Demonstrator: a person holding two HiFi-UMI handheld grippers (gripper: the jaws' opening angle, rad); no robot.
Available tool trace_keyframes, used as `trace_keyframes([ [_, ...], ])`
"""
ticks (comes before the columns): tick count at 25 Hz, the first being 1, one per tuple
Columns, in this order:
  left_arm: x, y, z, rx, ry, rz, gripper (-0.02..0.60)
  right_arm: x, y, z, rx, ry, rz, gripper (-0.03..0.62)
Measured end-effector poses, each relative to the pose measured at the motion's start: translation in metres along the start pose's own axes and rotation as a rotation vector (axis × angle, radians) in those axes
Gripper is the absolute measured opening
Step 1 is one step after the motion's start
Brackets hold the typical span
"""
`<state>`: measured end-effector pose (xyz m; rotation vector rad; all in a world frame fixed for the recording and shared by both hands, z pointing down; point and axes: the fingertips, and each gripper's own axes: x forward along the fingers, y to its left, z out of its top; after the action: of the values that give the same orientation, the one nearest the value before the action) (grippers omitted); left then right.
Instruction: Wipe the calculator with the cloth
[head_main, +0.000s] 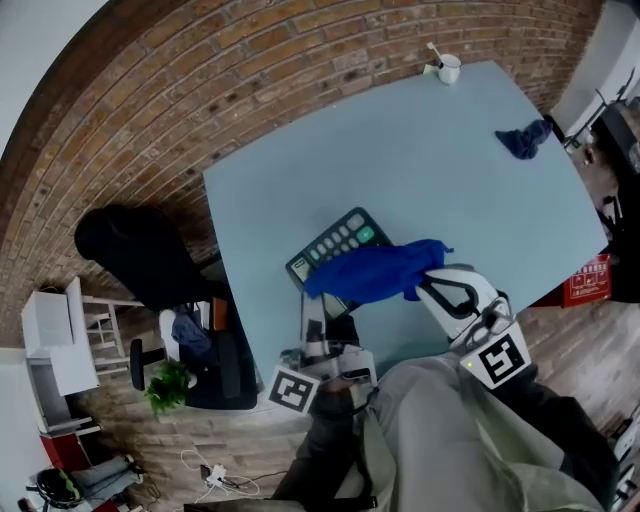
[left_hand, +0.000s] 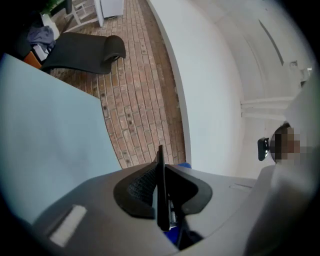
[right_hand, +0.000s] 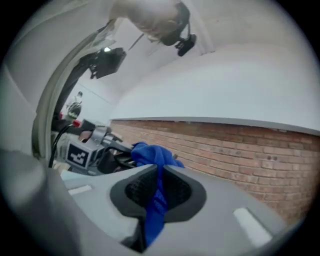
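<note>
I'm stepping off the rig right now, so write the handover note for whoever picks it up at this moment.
Left gripper: shut on the calculator's near edge.
Right gripper: shut on the blue cloth.
Positions: the cloth drapes over the calculator's near half, by the table's near edge; the far keys are uncovered.
Done: both things gripped, cloth on calculator.
Left: wipe across the keys. How much is already wiped can't be told.

Open tabletop (head_main: 400, 160) lies beyond the calculator (head_main: 335, 245); a mug (head_main: 449, 68) and dark rag (head_main: 523, 140) occupy its far side.
</note>
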<state>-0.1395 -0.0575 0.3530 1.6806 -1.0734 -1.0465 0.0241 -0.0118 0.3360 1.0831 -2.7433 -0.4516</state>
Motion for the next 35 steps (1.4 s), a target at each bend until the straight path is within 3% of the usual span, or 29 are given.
trace_keyframes([
  [2, 0.001, -0.004, -0.003, 0.005, 0.013, -0.024, 0.054, -0.003, -0.018, 0.008, 0.152, -0.039, -0.049, 0.032],
  [4, 0.002, -0.007, -0.01, 0.001, 0.037, -0.052, 0.052, 0.0, -0.025, 0.019, 0.273, -0.093, -0.036, 0.032],
  [9, -0.002, -0.026, -0.018, 0.123, 0.125, -0.143, 0.052, 0.013, -0.061, 0.038, 0.374, -0.198, 0.034, 0.032],
  [11, -0.004, -0.026, -0.02, 0.126, 0.13, -0.145, 0.052, 0.02, -0.072, 0.043, 0.423, -0.228, 0.068, 0.032],
  [14, -0.003, -0.021, -0.012, 0.035, 0.052, -0.116, 0.052, 0.021, -0.055, 0.038, 0.493, -0.204, 0.178, 0.032],
  [17, -0.005, -0.014, 0.011, 0.045, -0.01, -0.091, 0.052, 0.006, -0.004, 0.027, 0.54, -0.145, 0.334, 0.032],
  [19, -0.005, -0.015, 0.018, 0.09, -0.003, -0.1, 0.052, -0.005, 0.026, 0.021, 0.564, -0.103, 0.411, 0.032],
  [21, -0.006, -0.019, 0.016, 0.158, 0.034, -0.135, 0.052, -0.009, 0.033, 0.017, 0.583, -0.088, 0.432, 0.032],
  [25, -0.01, -0.033, 0.003, 0.36, 0.154, -0.217, 0.052, -0.005, -0.016, 0.031, 0.517, -0.157, 0.346, 0.032],
  [27, -0.01, -0.044, -0.01, 0.411, 0.213, -0.266, 0.052, 0.0, -0.042, 0.039, 0.444, -0.156, 0.327, 0.032],
  [29, -0.011, -0.055, -0.025, 0.438, 0.266, -0.317, 0.052, 0.008, -0.044, 0.042, 0.412, -0.1, 0.399, 0.032],
  [32, -0.009, -0.067, -0.05, 0.495, 0.362, -0.38, 0.052, 0.023, -0.022, 0.048, 0.437, -0.027, 0.598, 0.032],
  [35, -0.006, -0.068, -0.06, 0.466, 0.393, -0.385, 0.052, 0.042, -0.02, 0.056, 0.44, -0.068, 0.675, 0.032],
])
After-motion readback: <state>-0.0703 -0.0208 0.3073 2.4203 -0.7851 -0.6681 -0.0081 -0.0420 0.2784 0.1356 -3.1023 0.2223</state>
